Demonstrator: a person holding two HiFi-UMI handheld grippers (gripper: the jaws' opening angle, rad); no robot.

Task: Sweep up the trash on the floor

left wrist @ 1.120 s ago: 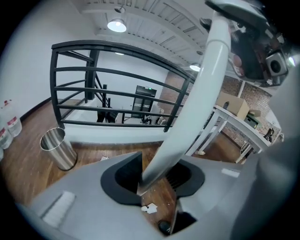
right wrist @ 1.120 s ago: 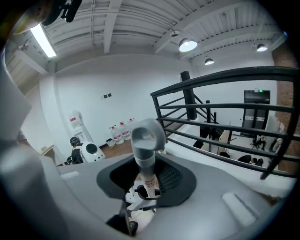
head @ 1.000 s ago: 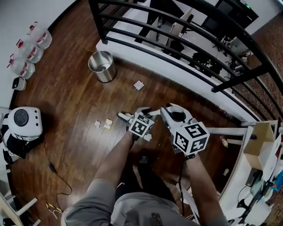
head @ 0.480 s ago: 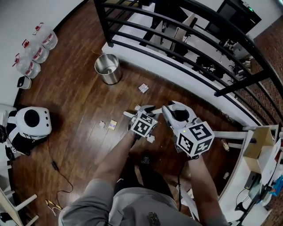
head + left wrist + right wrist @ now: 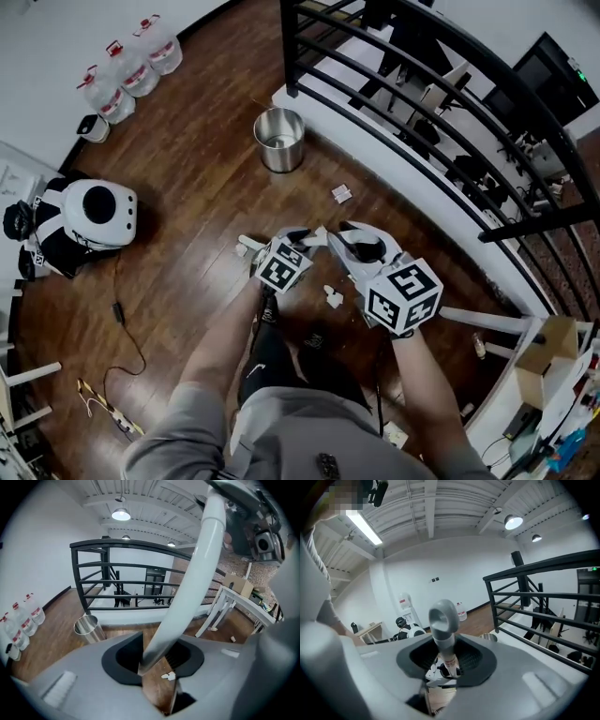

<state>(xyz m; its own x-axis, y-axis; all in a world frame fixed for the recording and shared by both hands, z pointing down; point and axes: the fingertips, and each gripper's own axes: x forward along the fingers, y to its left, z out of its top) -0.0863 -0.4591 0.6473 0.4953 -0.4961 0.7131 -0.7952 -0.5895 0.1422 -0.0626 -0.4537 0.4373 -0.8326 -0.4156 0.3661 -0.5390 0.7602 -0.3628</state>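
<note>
At lower centre, a pale pole point(image 5: 192, 597) is clamped by the just-closing left gripper point(image 5: 157, 665), a ring-topped handle point(image 5: 444, 641) by the right gripper point(image 5: 445, 663).

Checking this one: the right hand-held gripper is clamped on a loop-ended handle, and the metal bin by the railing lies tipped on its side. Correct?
No. The metal bin stands upright with its open mouth up, as the head view shows. The rest holds: it is by the railing, and the right hand-held gripper is clamped on a loop-ended handle.

Dark brown wood floor point(image 5: 187, 169), silver bin point(image 5: 280, 141), white scraps point(image 5: 333, 298)
</note>
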